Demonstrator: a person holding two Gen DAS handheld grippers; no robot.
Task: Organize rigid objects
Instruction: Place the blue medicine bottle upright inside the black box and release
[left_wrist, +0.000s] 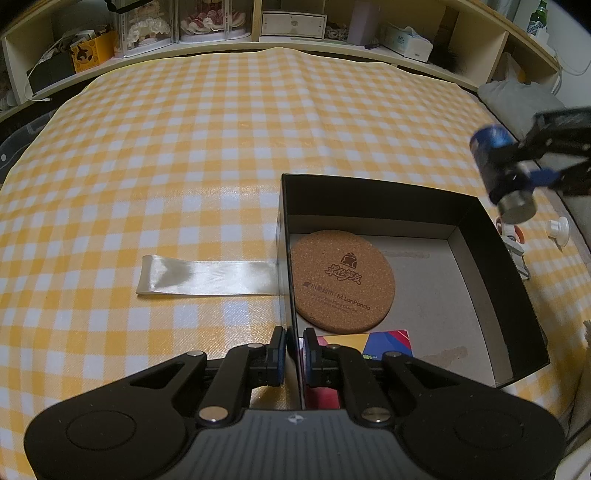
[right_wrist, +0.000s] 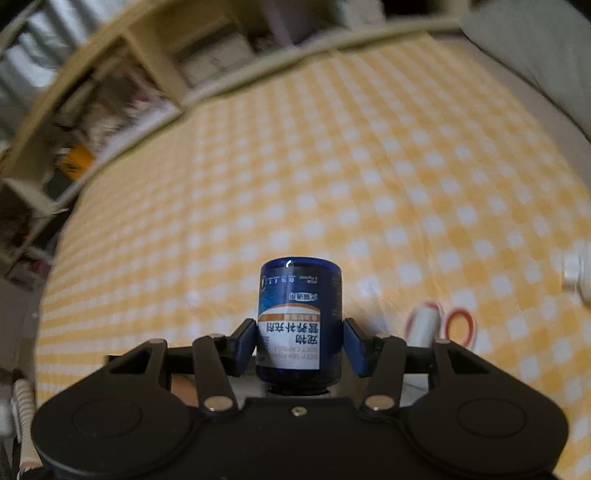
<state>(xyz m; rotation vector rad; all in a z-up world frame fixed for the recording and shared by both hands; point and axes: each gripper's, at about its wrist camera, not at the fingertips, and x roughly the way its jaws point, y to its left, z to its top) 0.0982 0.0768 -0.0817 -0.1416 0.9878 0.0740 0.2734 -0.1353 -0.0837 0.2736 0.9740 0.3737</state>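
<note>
On the bed-sized spread of yellow checked cloth (left_wrist: 221, 155), a black open box (left_wrist: 491, 254) is sitting near the front right, and it looks to be serving as the place where the rigid things are being gathered. Inside it, a round cork coaster (left_wrist: 341, 282) is lying flat against the left wall, with a colourful card (left_wrist: 384, 341) lying on the floor just in front of it. A pale satin ribbon (left_wrist: 207, 275) is trailing out flat across the cloth from the box's left wall.

At that left wall, the left gripper (left_wrist: 294, 354) is pinching the thin edge of the box, one finger outside and one inside, jaws nearly together on the card wall. My guess is that it is steadying the box so nothing shifts while items are dropped in.

Up at the right, the right gripper (right_wrist: 299, 345) is carrying a small blue supplement bottle (right_wrist: 298, 321), held off the cloth beyond the box's far right corner. The bottle is sitting squarely between the two blue pads, base pointing away from the hand and its cap end towards it, the jaws about half wide and pressing its sides.

Beyond the box on the right, a red-rimmed spool (right_wrist: 428, 325) and a small white knob (left_wrist: 558, 229) are waiting on the cloth, probably next in line.
</note>
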